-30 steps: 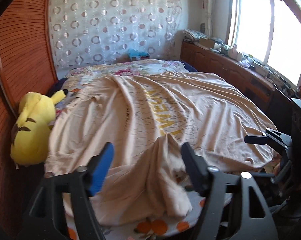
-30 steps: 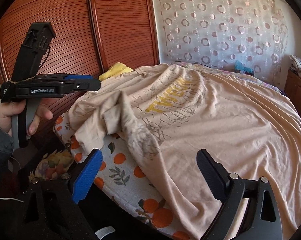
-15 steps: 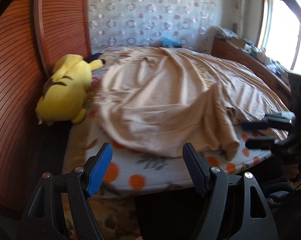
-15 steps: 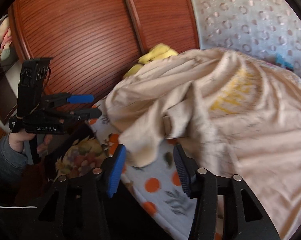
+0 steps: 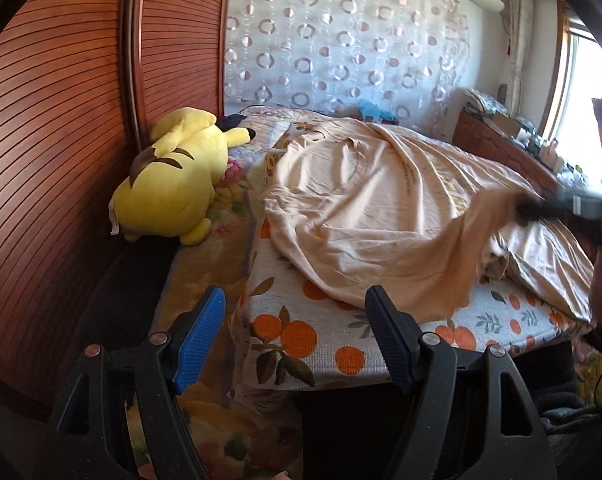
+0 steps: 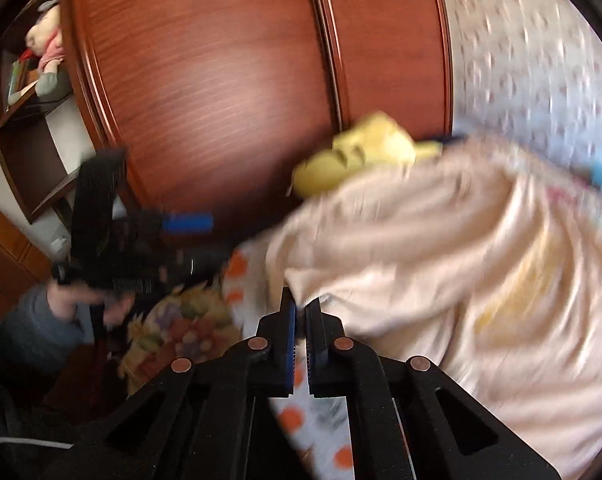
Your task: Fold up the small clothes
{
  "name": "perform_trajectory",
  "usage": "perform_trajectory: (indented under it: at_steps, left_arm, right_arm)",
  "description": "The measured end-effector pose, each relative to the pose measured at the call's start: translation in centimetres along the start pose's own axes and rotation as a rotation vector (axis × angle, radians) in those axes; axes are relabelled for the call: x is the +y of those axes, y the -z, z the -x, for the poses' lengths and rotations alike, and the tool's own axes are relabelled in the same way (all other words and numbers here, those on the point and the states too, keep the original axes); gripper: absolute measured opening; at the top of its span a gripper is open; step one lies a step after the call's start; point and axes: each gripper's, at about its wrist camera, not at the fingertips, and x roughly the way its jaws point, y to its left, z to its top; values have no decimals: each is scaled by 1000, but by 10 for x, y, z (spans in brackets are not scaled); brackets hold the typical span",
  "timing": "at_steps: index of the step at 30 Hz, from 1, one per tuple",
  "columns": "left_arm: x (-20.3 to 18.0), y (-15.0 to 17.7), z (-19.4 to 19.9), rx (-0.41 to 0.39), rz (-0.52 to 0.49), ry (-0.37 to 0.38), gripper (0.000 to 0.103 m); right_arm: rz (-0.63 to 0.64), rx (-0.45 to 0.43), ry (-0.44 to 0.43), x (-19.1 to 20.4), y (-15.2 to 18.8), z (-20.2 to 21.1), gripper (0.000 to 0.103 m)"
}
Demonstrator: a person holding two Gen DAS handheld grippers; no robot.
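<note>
A large peach T-shirt (image 5: 373,216) with yellow print lies spread over the bed. My left gripper (image 5: 297,336) is open and empty, off the bed's near corner, short of the shirt's hem. My right gripper (image 6: 301,312) is shut on the shirt's edge (image 6: 441,256) and lifts it; in the left wrist view it shows at the right (image 5: 541,208), pulling the cloth up. The right wrist view is blurred. My left gripper (image 6: 189,240) shows there at the left, open.
A yellow plush toy (image 5: 173,184) lies on the bed's left side by the wooden sliding doors (image 5: 61,128). The orange-print sheet (image 5: 325,344) covers the bed's near edge. A cluttered wooden counter (image 5: 513,152) runs under the window at right. A shelf (image 6: 33,92) stands far left.
My right gripper has closed on the shirt's edge and lifted it. My left gripper has swung left and back from the bed, still open.
</note>
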Motion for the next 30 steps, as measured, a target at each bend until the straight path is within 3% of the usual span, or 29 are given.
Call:
perform_trajectory:
  at_steps: [6, 11, 13, 16, 17, 18, 21, 25, 30]
  left_arm:
    - [-5, -2, -2, -13, 4, 28, 73]
    - [-15, -7, -15, -9, -16, 65, 73]
    - [-18, -10, -21, -5, -23, 77, 73]
    - [-22, -15, -30, 3, -26, 91, 73]
    - [-23, -17, -34, 4, -28, 93, 73]
    - [-24, -20, -37, 7, -30, 94, 73]
    - [-26, -26, -44, 11, -32, 99, 73]
    - [-26, -34, -52, 15, -40, 94, 73]
    - [-26, -43, -68, 39, -76, 51, 73]
  right_arm:
    - [38, -32, 186, -31, -47, -23, 4]
    - [-13, -7, 341, -57, -48, -62, 4]
    - [-40, 11, 341, -57, -42, -74, 5]
    - [-56, 22, 373, -57, -30, -82, 31]
    - [-56, 21, 380, -57, -28, -82, 46]
    - [-57, 21, 385, -59, -28, -79, 53]
    - [-73, 27, 404, -55, -17, -71, 54]
    - [-105, 70, 327, -40, 4, -57, 54]
    - [-81, 144, 308, -11, 41, -58, 54]
